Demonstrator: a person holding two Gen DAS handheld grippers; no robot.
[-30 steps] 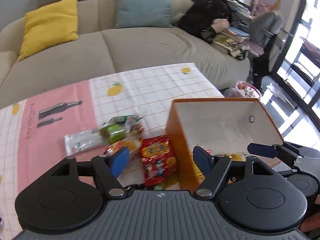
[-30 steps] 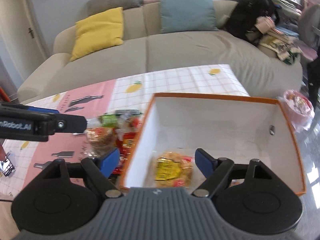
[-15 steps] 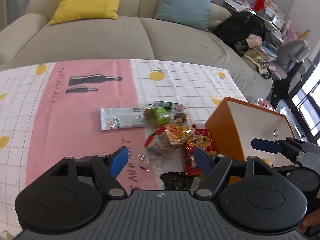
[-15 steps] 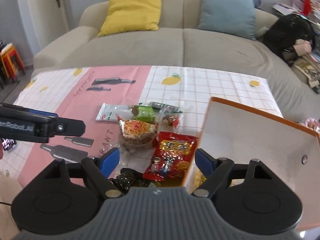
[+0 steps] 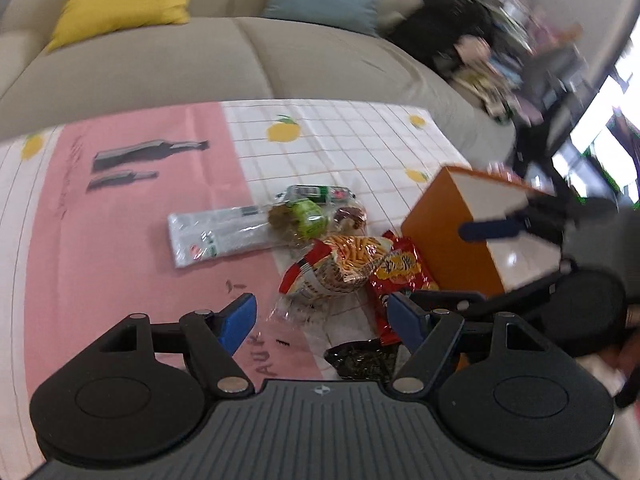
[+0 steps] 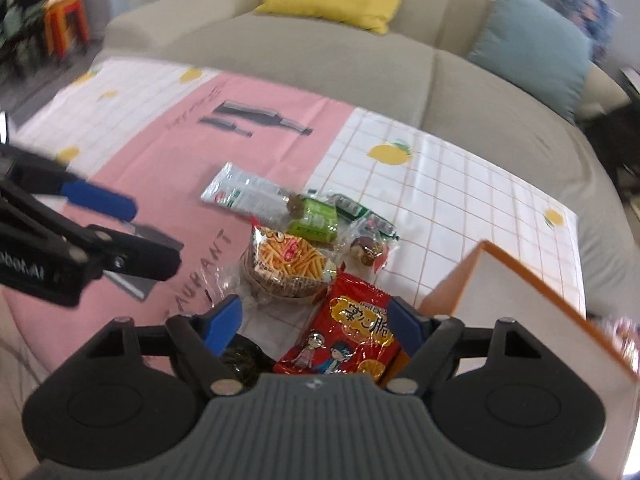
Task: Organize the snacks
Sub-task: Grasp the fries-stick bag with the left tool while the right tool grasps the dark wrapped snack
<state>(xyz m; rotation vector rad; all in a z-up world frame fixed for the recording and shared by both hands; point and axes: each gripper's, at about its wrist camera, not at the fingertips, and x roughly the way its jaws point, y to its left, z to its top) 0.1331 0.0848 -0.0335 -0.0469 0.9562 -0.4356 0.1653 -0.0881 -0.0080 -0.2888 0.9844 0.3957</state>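
just ahead of the right tool (image 6: 316,320), which gaped wide and held nothing, the red snack packet (image 6: 352,336) lay flat on the bench (image 6: 460,184), beside the orange box (image 6: 520,300). the left tool (image 5: 324,320) gaped empty too. the packet looked light, crinkly and slippery; a pinch at its sealed edge seemed safest.

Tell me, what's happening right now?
Both grippers open, empty: left, right. Snack packets loose on the tablecloth beside the orange box. Nothing blocking.
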